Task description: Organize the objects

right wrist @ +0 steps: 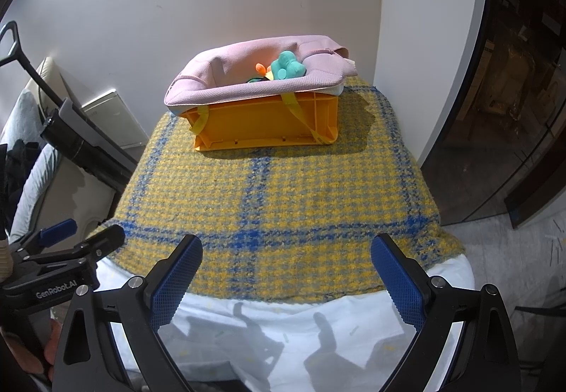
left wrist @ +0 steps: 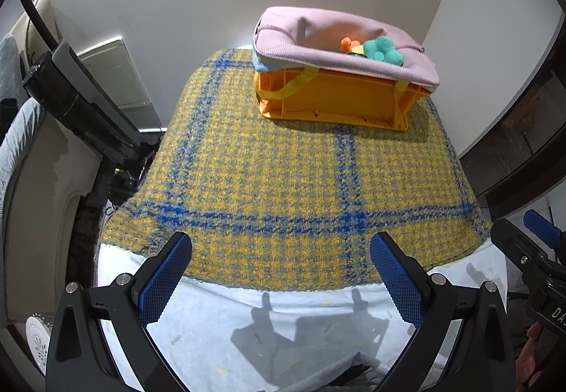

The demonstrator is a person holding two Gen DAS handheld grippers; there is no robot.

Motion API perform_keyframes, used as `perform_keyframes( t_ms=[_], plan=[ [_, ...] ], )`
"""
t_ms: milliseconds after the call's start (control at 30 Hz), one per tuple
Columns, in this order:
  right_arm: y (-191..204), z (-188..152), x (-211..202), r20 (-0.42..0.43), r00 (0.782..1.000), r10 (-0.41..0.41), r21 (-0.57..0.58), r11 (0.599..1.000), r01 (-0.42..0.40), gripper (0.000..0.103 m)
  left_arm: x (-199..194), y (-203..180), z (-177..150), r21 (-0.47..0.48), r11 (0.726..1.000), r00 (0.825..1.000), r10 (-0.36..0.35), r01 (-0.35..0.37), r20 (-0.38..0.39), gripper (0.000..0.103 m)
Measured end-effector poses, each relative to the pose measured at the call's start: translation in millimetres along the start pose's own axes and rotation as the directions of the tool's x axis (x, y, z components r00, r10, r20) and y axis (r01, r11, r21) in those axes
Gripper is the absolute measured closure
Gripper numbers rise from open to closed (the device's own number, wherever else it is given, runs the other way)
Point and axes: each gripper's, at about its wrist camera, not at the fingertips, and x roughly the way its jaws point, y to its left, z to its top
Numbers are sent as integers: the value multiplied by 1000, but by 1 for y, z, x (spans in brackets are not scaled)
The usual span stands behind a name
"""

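Toys, a teal plush (left wrist: 383, 49) and an orange piece (left wrist: 347, 44), sit inside the pink fabric bag (left wrist: 339, 64) at about one o'clock in the left wrist view, on top of the orange crate (left wrist: 332, 100) at the far end of the yellow-and-blue checked cloth (left wrist: 269, 179). Both the left gripper (left wrist: 281, 273) and the right gripper (right wrist: 286, 277) hang spread wide over the cloth's near edge at six o'clock, gripping nothing and touching nothing.

An orange crate (right wrist: 269, 125) lined with a pink bag (right wrist: 226, 82) stands at the table's (right wrist: 283, 201) far edge, a teal toy (right wrist: 288, 65) inside.
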Motion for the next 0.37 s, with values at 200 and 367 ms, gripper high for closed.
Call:
perform_keyframes(
  t_ms=[200,367],
  plan=[
    [-2,0,2,-1,1000,2,3,1000,-2,7,0,2,-2,-10,1000,1000,20,-20,12,0],
    [-2,-2,4,-3,1000,3,10,1000,-3,7,1,0,-1,1,1000,1000,31,-31,3,0]
  ],
)
